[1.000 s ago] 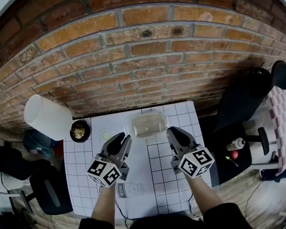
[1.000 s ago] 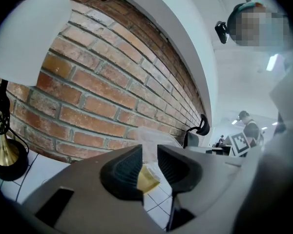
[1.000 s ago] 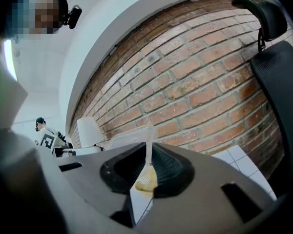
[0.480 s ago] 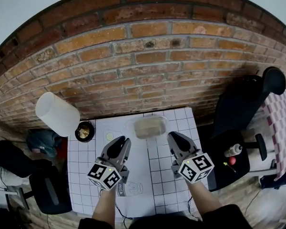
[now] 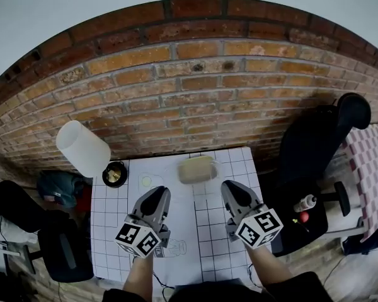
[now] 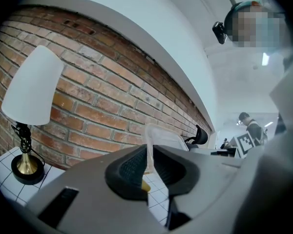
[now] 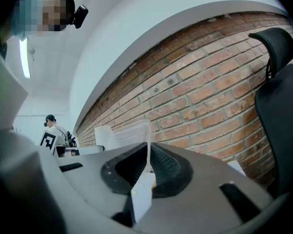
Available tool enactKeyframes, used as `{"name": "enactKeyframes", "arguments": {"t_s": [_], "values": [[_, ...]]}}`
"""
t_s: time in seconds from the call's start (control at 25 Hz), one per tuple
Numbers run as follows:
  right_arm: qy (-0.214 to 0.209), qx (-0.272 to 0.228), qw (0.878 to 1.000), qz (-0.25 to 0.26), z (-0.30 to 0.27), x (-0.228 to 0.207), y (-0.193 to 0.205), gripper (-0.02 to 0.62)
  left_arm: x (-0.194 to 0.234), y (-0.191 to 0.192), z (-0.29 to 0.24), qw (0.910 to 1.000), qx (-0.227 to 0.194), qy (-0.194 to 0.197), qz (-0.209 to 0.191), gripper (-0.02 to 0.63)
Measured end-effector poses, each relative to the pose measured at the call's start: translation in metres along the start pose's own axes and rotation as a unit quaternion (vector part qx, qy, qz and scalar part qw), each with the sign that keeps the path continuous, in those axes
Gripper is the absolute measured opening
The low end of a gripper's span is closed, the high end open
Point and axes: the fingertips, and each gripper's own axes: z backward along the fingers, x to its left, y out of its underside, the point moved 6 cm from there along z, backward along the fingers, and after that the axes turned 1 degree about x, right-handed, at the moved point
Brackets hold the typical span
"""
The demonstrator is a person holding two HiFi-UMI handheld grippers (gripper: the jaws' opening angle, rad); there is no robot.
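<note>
Plastic container (image 5: pixel 198 168) (clear, yellowish inside) stays clamped in jaws of left gripper (image 5: pixel 161 192) and right gripper (image 5: pixel 228 185).

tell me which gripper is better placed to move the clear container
Neither alone, likely both: the left gripper and right gripper each have fingers shut on a wall of the clear container.

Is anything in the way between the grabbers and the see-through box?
Nothing visible is. The left gripper and the right gripper each pinch a thin wall of the clear box, one on either side.
</note>
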Motion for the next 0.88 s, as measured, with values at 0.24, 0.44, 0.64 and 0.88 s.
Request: {"name": "enactKeyframes", "arguments": {"t_s": [0.24, 0.44, 0.64, 0.88], "values": [[-0.005, 0.003, 1.0, -0.002, 0.017, 0.009, 0.001, 0.018, -0.014, 0.002, 0.016, 1.0, -0.005, -0.005, 0.006, 0.044], [-0.014, 0.012, 1.0, -0.002, 0.028, 0.019, 0.003, 0.018, -0.026, 0.004, 0.034, 0.9998, -0.008, -0.018, 0.009, 0.041], [-0.024, 0.022, 0.999, -0.007, 0.036, 0.025, 0.009, 0.018, -0.034, 0.007, 0.049, 0.9994, -0.011, -0.031, 0.009, 0.04], [-0.044, 0.033, 0.998, -0.009, 0.043, 0.036, 0.018, 0.018, -0.043, 0.009, 0.07, 0.9983, -0.012, -0.054, 0.015, 0.037]]}}
